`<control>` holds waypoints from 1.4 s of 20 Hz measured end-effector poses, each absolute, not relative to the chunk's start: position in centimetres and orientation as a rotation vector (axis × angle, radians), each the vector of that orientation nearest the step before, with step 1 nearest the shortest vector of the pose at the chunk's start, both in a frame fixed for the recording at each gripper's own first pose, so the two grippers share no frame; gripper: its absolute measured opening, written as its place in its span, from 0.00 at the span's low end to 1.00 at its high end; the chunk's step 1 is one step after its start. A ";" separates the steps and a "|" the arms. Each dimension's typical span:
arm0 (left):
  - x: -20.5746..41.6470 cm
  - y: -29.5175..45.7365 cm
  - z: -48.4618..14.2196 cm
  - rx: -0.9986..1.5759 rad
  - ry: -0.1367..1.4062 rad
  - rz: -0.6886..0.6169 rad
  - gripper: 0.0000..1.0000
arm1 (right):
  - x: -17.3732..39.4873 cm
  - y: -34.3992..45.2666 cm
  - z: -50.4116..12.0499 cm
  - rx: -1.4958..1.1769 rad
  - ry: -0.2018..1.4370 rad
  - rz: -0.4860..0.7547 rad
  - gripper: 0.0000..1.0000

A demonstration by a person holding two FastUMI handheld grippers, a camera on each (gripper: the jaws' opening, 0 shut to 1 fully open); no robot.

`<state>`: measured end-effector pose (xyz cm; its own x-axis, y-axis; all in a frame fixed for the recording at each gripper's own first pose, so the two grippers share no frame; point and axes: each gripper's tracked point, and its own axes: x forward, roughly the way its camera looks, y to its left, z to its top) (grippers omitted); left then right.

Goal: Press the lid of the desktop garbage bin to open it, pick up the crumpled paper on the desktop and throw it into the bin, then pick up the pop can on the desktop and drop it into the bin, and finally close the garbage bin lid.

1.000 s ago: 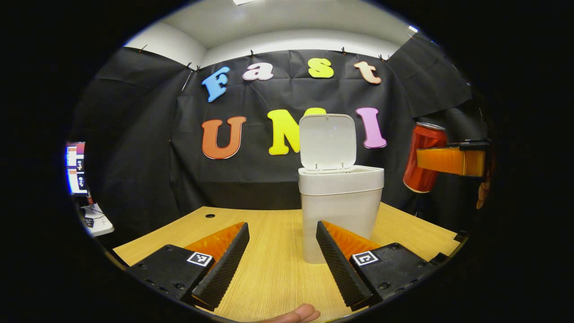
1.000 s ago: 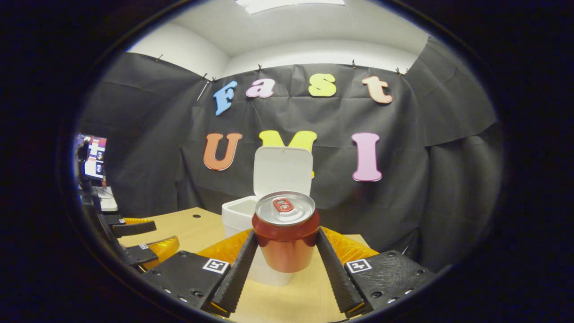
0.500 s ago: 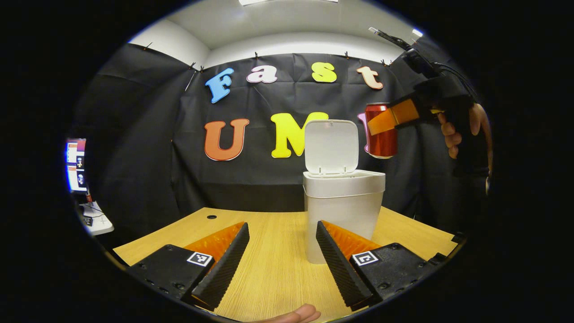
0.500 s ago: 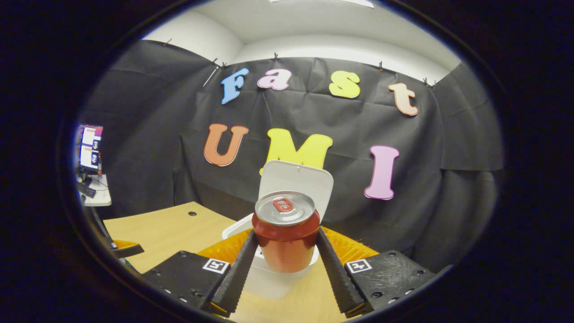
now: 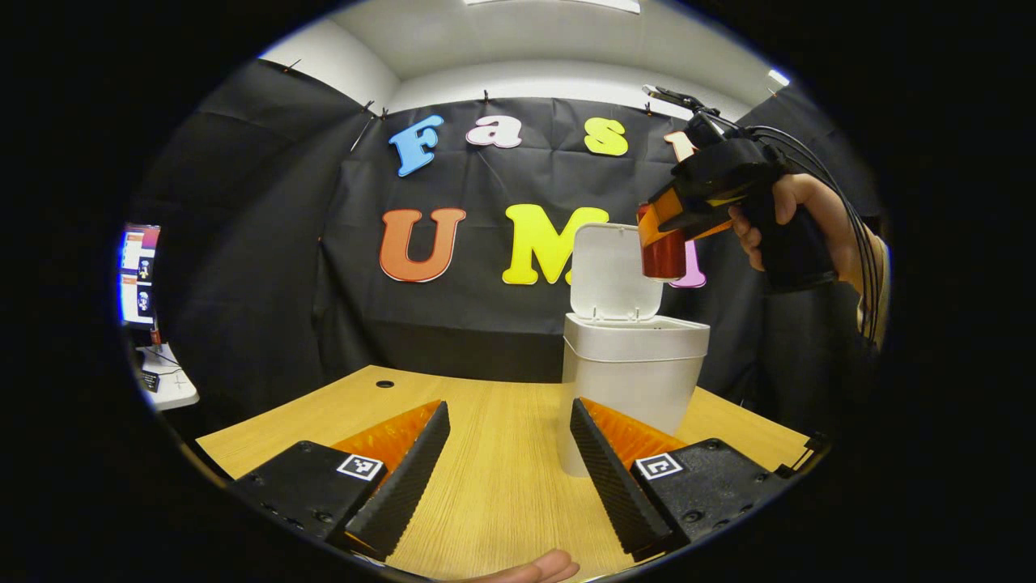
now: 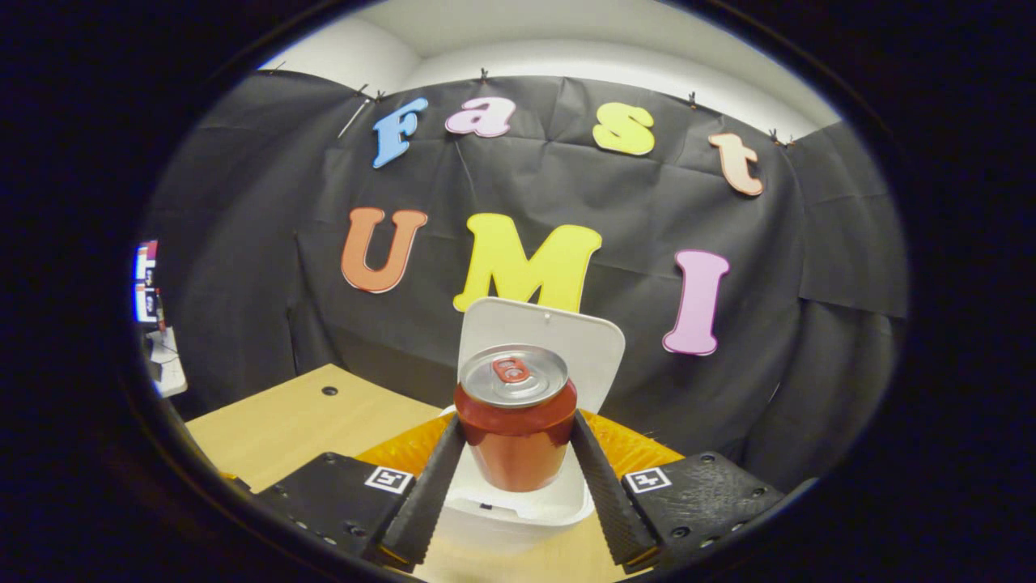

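So the right gripper (image 6: 515, 453) has the pop can (image 6: 515, 421) pinched upright between its jaws, both fingers pressed on the can's sides. Half a second ago the can was off to the side of the garbage bin (image 5: 631, 368); now it's moved in and hangs right over the bin's open mouth, in front of the raised lid (image 5: 617, 271). In the right gripper view the white rim of the bin sits directly under the can, where a second back the bin was behind it and lower. From the left gripper view you can see the hand (image 5: 797, 223) holding that gripper up above the bin, can tilted a bit.

The left gripper (image 5: 510, 465) hasn't really budged: jaws wide apart, nothing in them, low over the wooden desk (image 5: 494, 494) just in front of the bin. Lid is still standing straight up. A fingertip (image 5: 534, 569) pokes in at the bottom edge.
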<state>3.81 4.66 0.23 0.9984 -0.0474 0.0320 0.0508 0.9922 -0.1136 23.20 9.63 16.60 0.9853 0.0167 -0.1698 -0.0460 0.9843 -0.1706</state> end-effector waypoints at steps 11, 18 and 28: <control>4.2 6.0 -0.2 -0.073 -0.022 -0.012 0.96 | 29.2 9.9 10.8 -0.137 0.303 0.003 0.80; 4.3 5.6 -0.5 -0.070 -0.012 -0.016 0.97 | 29.6 9.0 9.6 -0.148 0.314 -0.026 0.81; 4.4 5.7 -0.8 -0.064 -0.005 -0.016 0.97 | 28.9 9.6 9.1 -0.174 0.303 0.030 0.98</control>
<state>4.44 5.67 -0.79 0.9998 -0.0163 0.0060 0.0166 0.9978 -0.0642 28.91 9.59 9.08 0.9541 0.0036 -0.2996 -0.0558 0.9846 -0.1656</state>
